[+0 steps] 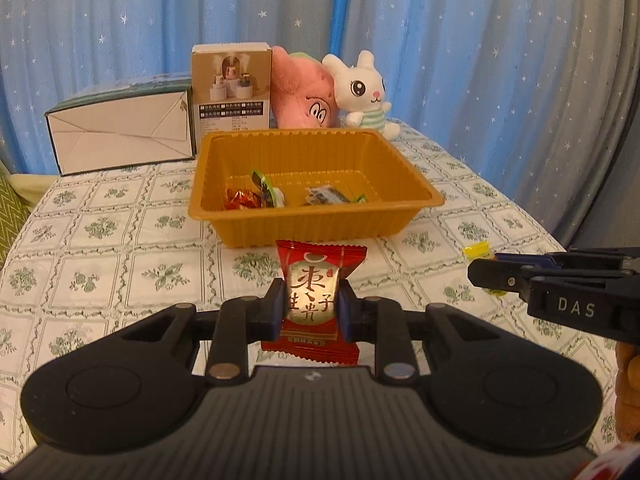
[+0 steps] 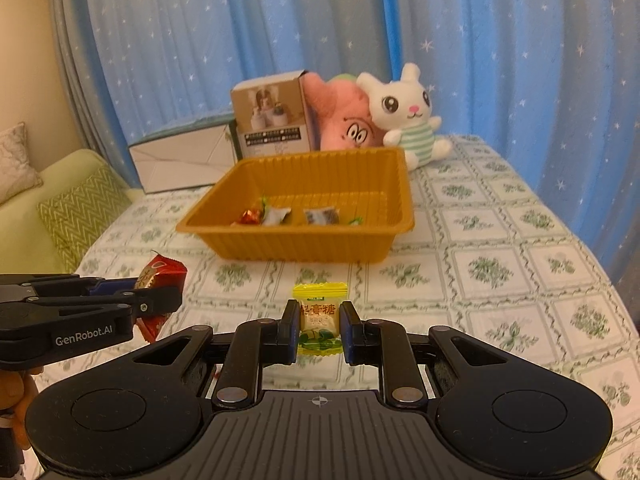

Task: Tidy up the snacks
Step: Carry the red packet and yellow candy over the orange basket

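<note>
Left gripper (image 1: pixel 312 304) pinching red jujube snack packet (image 1: pixel 318 280); right gripper (image 2: pixel 320 326) clamping yellow candy (image 2: pixel 320 316). Both hovering over table (image 2: pixel 500 272), short of orange tray (image 2: pixel 304 240). Risk: slippery wrappers sliding out, grippers colliding.

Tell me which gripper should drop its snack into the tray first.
Probably left: the left gripper holds the red packet straight before the orange tray. The right gripper, clamping the yellow candy, looks farther off.
</note>
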Motion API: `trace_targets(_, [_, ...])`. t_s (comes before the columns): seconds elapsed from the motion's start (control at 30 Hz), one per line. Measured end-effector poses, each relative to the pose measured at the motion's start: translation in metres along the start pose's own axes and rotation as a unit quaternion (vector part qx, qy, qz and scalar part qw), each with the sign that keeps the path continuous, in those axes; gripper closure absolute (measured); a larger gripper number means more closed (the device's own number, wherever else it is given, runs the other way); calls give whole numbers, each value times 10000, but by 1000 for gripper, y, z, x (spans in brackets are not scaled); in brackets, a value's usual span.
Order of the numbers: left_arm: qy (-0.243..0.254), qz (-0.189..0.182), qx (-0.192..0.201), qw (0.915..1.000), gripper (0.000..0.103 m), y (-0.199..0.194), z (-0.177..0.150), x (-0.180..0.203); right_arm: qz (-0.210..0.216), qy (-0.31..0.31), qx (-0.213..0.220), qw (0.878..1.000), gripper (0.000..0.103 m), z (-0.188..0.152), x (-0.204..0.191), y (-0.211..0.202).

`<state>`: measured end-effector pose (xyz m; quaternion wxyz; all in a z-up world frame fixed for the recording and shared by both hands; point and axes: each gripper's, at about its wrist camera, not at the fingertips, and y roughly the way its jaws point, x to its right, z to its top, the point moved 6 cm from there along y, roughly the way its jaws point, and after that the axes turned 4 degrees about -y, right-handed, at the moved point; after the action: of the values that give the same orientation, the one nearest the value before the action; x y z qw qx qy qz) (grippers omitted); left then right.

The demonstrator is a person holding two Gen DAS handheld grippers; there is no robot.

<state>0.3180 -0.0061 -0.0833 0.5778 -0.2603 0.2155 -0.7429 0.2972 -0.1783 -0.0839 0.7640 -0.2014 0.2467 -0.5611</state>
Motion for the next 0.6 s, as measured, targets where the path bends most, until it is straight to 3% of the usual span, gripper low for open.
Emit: trace_targets(0.6, [-257, 91, 119, 9996, 79, 23, 45, -12, -122, 229, 490, 9985, 82, 61, 13, 20])
